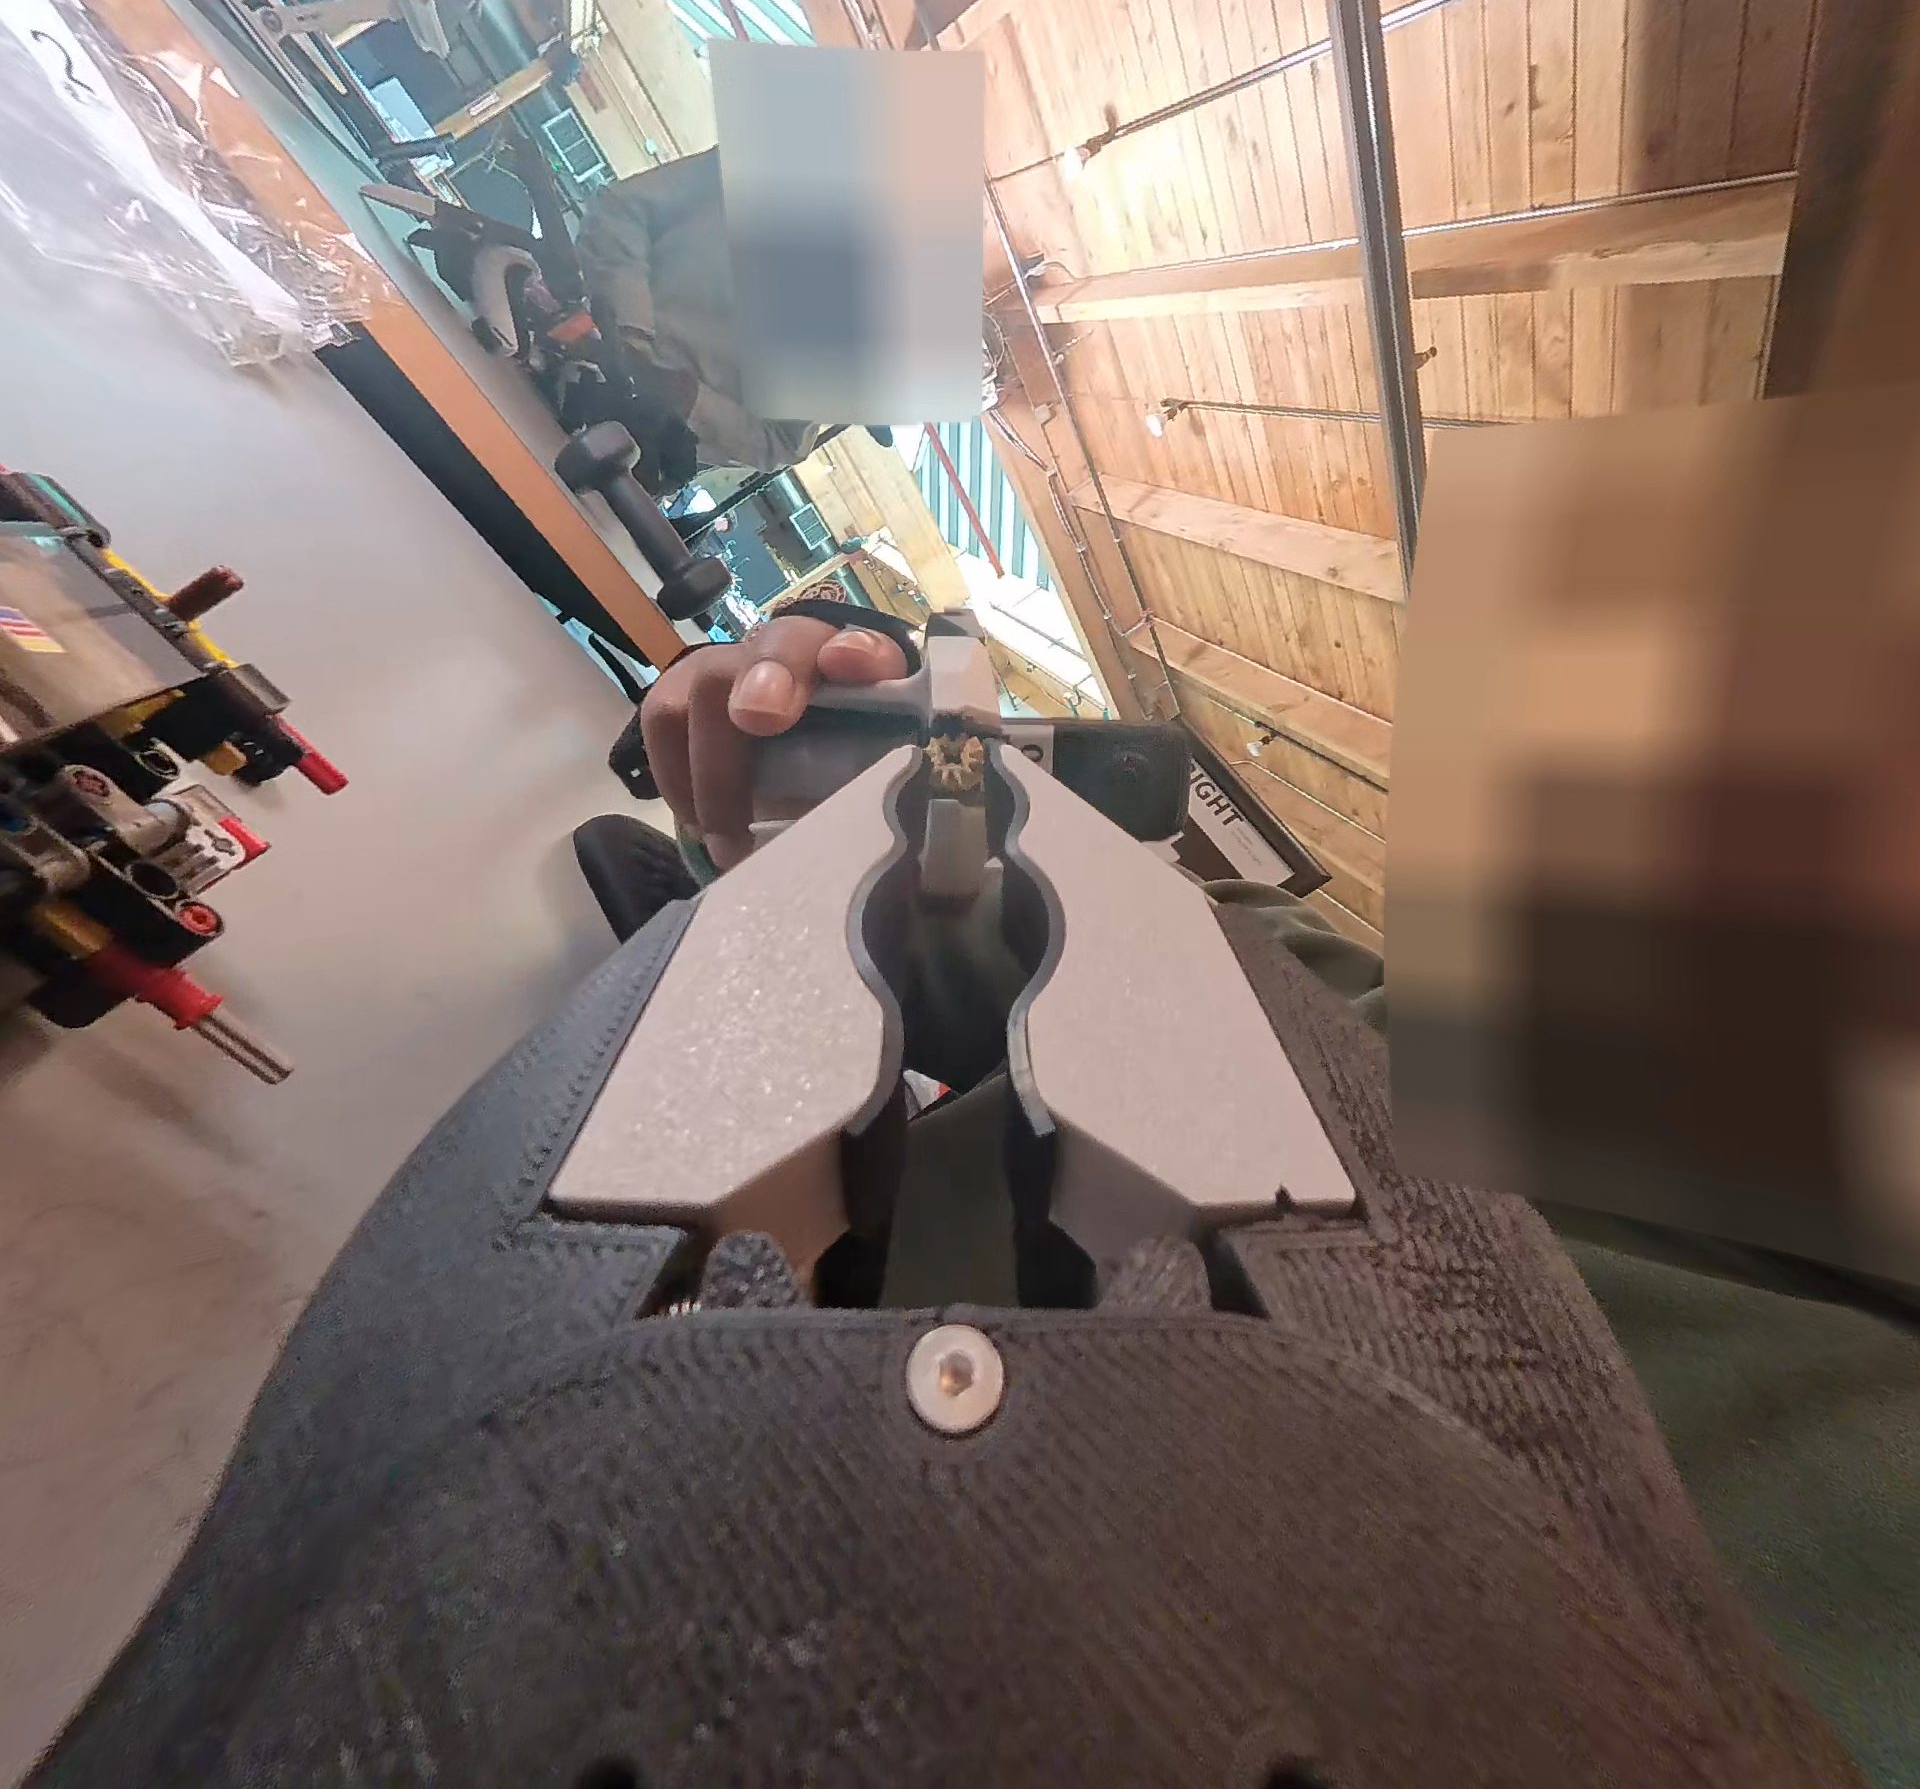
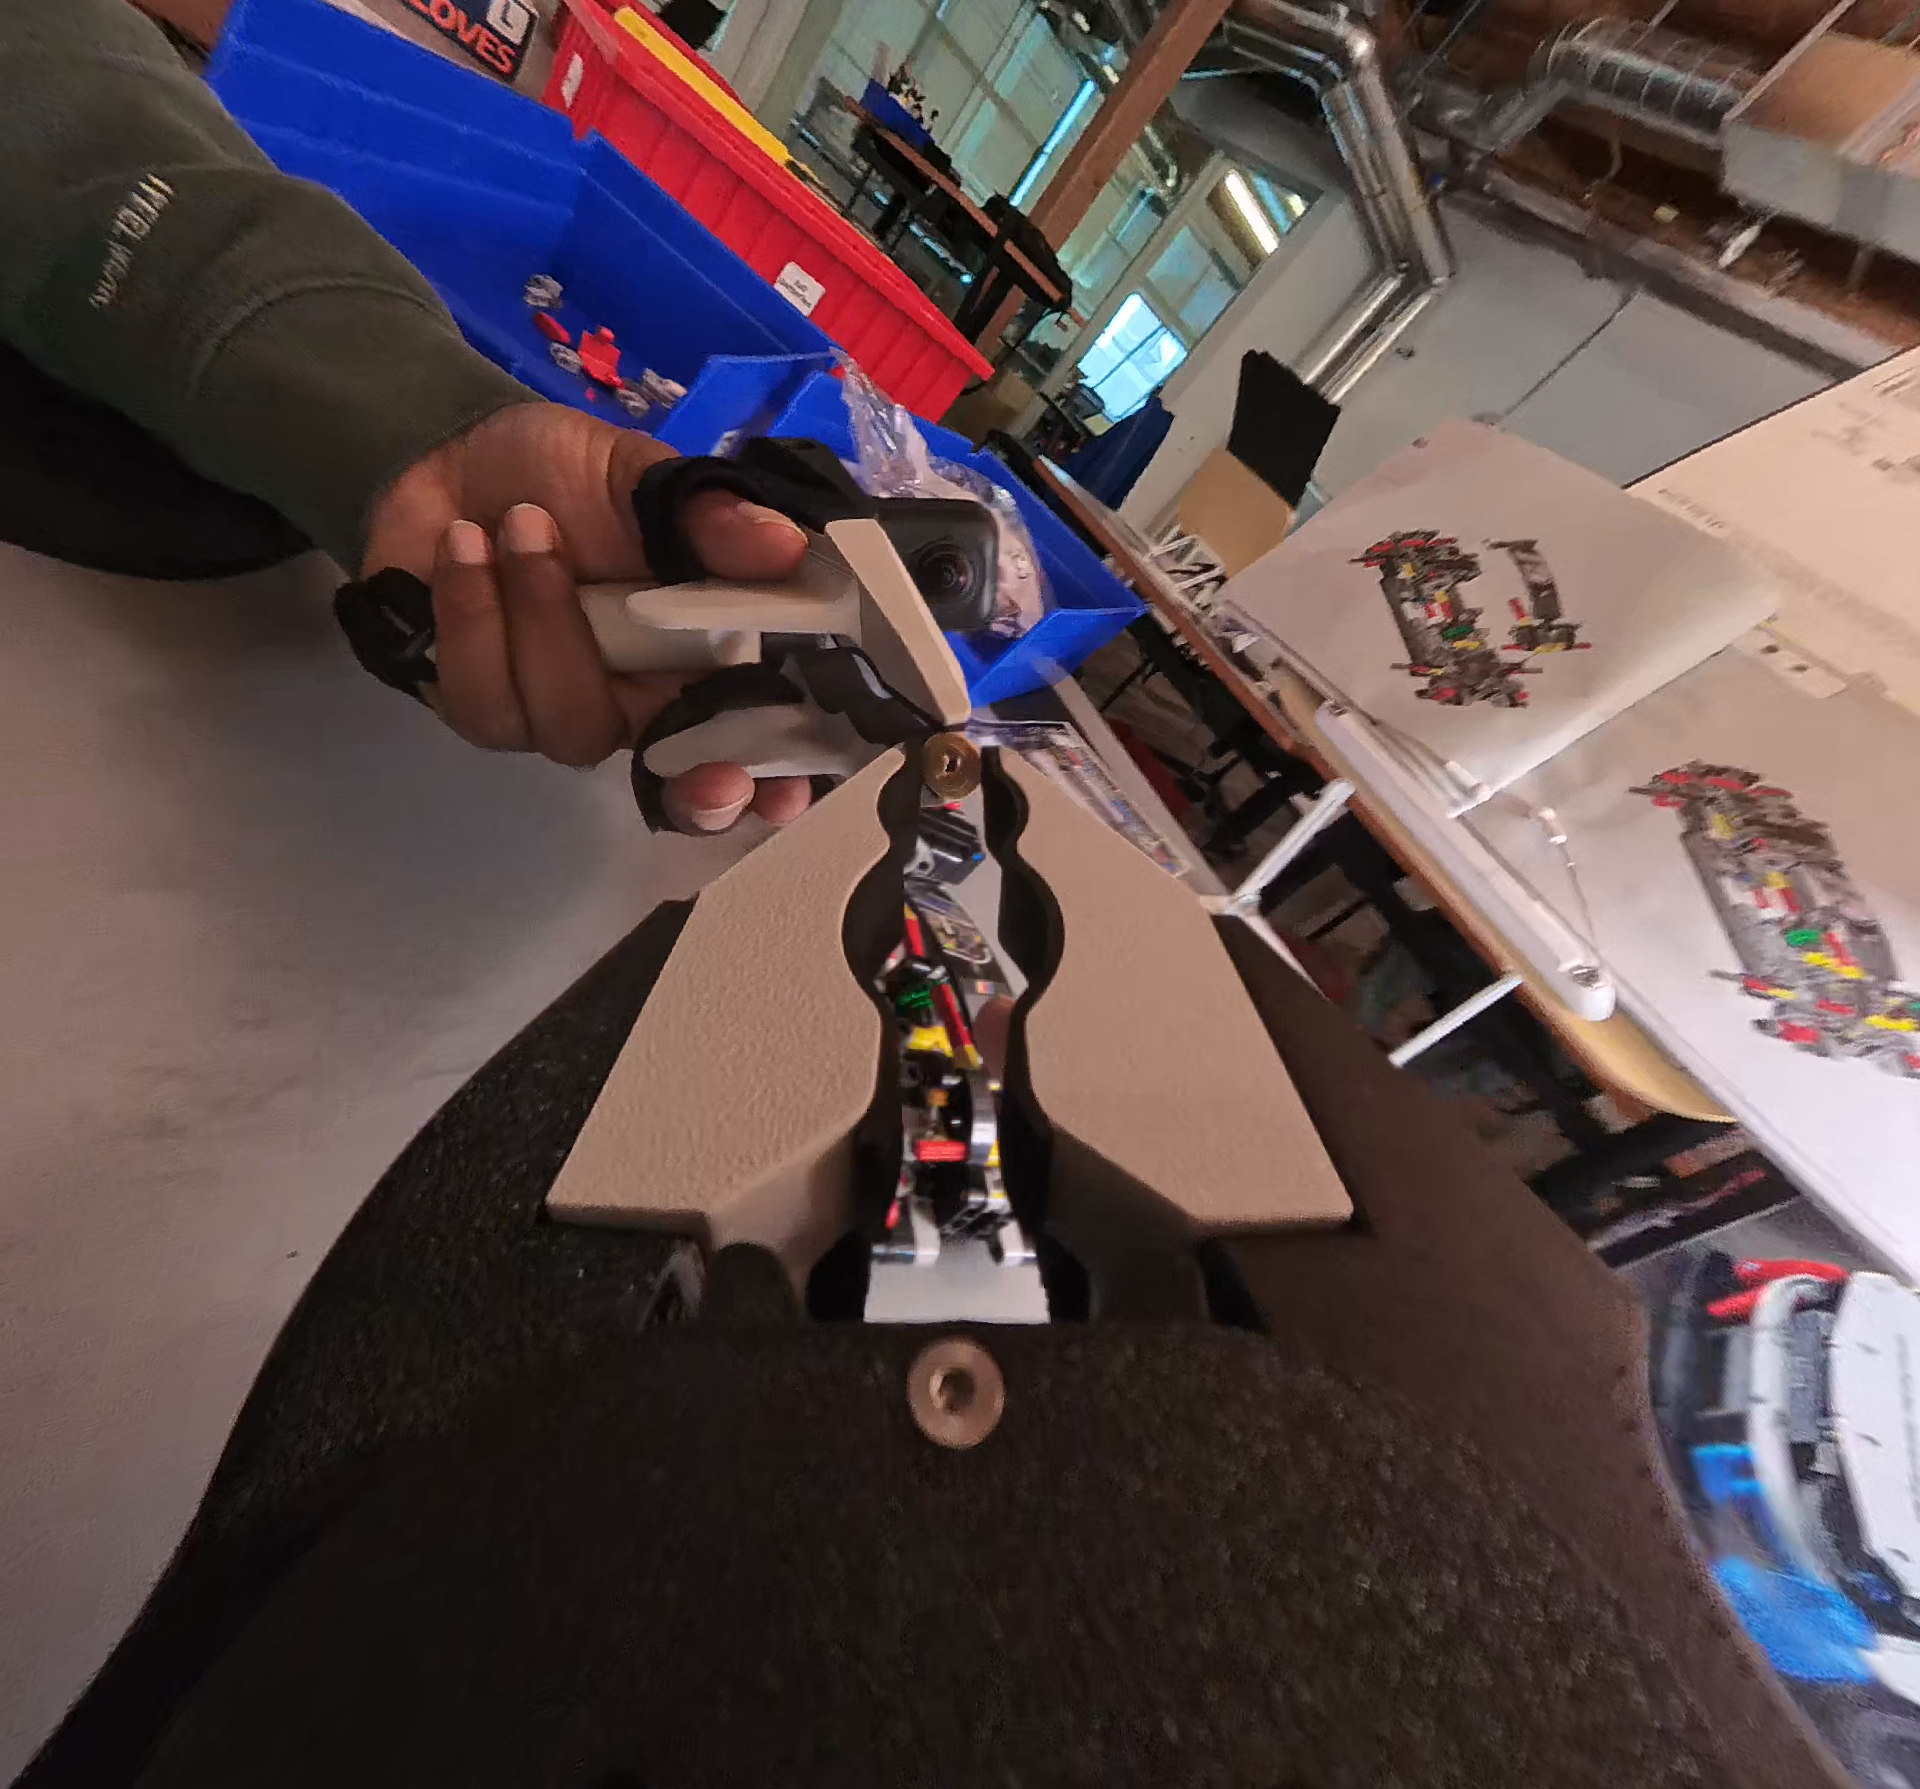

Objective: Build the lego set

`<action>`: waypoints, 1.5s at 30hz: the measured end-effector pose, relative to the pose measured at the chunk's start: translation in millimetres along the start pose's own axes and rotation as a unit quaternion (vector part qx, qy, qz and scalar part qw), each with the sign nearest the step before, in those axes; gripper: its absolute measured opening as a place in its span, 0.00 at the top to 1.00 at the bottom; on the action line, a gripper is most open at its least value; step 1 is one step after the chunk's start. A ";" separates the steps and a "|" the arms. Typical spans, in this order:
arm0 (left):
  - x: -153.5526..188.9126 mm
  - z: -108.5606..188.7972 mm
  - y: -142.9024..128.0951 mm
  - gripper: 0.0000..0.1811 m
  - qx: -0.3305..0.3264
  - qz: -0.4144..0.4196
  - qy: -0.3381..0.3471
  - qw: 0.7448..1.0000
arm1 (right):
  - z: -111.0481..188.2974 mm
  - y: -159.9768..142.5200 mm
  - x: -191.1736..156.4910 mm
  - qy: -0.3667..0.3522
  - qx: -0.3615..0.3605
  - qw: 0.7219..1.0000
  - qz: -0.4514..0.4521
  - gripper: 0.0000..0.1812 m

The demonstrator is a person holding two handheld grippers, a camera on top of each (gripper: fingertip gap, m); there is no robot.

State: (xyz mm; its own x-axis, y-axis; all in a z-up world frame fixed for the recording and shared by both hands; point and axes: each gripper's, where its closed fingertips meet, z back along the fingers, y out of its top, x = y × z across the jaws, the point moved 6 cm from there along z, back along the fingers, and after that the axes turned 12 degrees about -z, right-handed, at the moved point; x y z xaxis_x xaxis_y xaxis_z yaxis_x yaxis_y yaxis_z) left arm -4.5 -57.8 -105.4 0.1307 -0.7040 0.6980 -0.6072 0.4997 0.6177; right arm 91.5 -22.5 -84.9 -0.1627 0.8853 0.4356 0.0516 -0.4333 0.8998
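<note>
You have both tools raised off the bench (image 1: 395,908) and brought tip to tip on one tiny part, a tan gear (image 1: 954,760). Your left tongs (image 1: 953,765) are clenched with the toothed rim between their tips. In the right wrist view the same gear shows face-on, a round disc with a centre hole, pinched at the tip of your right tongs (image 2: 948,769). Both pairs look closed on it, though you cannot tell from these views which one bears the load. Your right hand (image 1: 727,742) and left hand (image 2: 540,617) each squeeze a handle. This reads as a hand-over or a re-grip in mid-air. The gear will be nearly weightless, hard and slick, so it is likely to twist or shoot out if you squeeze only on the tooth tips. Take it across the flat faces, or square across the rim, and leave the centre hole free for an axle. Let go with one pair only once the other has it firmly. The partly built Technic model (image 1: 125,783) lies on the bench, well apart from the gear, with red and grey axle ends sticking out of it. Past your left hand are the blue parts bins (image 2: 436,170), and to your right the open instruction pages (image 2: 1507,586).
</note>
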 end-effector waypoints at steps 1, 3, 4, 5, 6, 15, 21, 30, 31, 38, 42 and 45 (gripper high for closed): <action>-1.0 0.5 -0.3 0.97 -0.003 -0.001 0.004 1.000 | 0.0 -1.4 0.8 0.012 -0.006 1.000 -0.021 0.95; -3.3 1.9 -0.6 0.98 -0.013 -0.015 0.019 1.000 | -0.2 -5.7 2.4 0.039 -0.020 0.996 -0.072 0.95; -4.3 2.8 -0.6 0.99 -0.021 -0.027 0.031 0.999 | -0.4 -8.4 3.5 0.050 -0.030 0.994 -0.096 0.95; -5.1 4.1 -0.5 0.99 -0.029 -0.040 0.042 0.998 | -0.5 -10.8 4.4 0.057 -0.035 0.991 -0.112 0.95; -6.2 5.4 -0.3 1.00 -0.038 -0.052 0.055 0.996 | -0.8 -12.5 4.8 0.064 -0.039 0.989 -0.125 0.95; -10.1 11.6 1.0 0.90 -0.099 -0.130 0.130 0.978 | -6.2 -28.0 2.4 0.078 -0.101 0.980 -0.151 0.95; -20.5 13.2 -4.6 0.91 -0.115 -0.118 0.162 0.973 | -11.0 -38.1 -0.3 0.059 -0.145 0.980 -0.122 0.95; -24.9 14.6 -7.9 1.00 -0.148 -0.166 0.207 0.953 | -13.5 -43.7 -3.5 0.054 -0.172 0.977 -0.113 0.95; -25.1 15.2 -7.4 1.00 -0.151 -0.173 0.213 0.950 | -13.6 -43.9 -3.1 0.054 -0.172 0.977 -0.116 0.95; -23.3 15.8 -4.9 1.00 -0.136 -0.157 0.205 0.957 | -12.4 -39.4 -0.3 0.058 -0.152 0.976 -0.142 0.95; -23.1 16.8 -2.9 1.00 -0.107 -0.111 0.182 0.971 | -11.4 -36.2 0.5 0.063 -0.137 0.977 -0.149 0.95; -23.9 18.0 -1.8 1.00 -0.096 -0.091 0.174 0.976 | -11.1 -35.6 0.5 0.065 -0.130 0.978 -0.149 0.95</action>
State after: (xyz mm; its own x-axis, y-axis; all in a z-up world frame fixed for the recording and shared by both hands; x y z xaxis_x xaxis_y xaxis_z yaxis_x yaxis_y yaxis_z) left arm -20.6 -51.0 -129.7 0.5006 -0.5929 0.6308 -0.3963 0.4909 0.7759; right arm 78.7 -8.6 -117.0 -0.2565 0.9573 0.1335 -0.2665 -0.2028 0.9423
